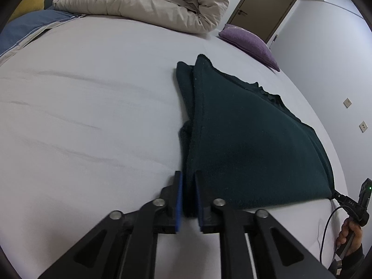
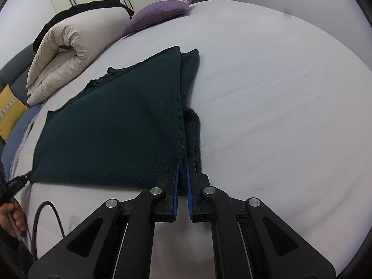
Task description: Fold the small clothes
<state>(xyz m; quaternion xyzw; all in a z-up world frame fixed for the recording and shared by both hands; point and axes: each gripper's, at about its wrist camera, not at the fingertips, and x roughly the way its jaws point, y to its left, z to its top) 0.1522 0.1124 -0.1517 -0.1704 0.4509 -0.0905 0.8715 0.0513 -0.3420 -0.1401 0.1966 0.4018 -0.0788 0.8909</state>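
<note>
A dark green knit garment lies folded on the white bed sheet; it also shows in the right wrist view. My left gripper is shut on the garment's near left corner, with layers of fabric between the blue pads. My right gripper is shut on the garment's near right corner, with fabric between its blue pads. Both corners are lifted slightly off the sheet. The right gripper's tip also shows in the left wrist view at the garment's far corner.
A rolled beige duvet and a purple cushion lie at the far side of the bed. A yellow cushion and blue bedding sit nearby. A black cable trails by the hand. A door stands behind.
</note>
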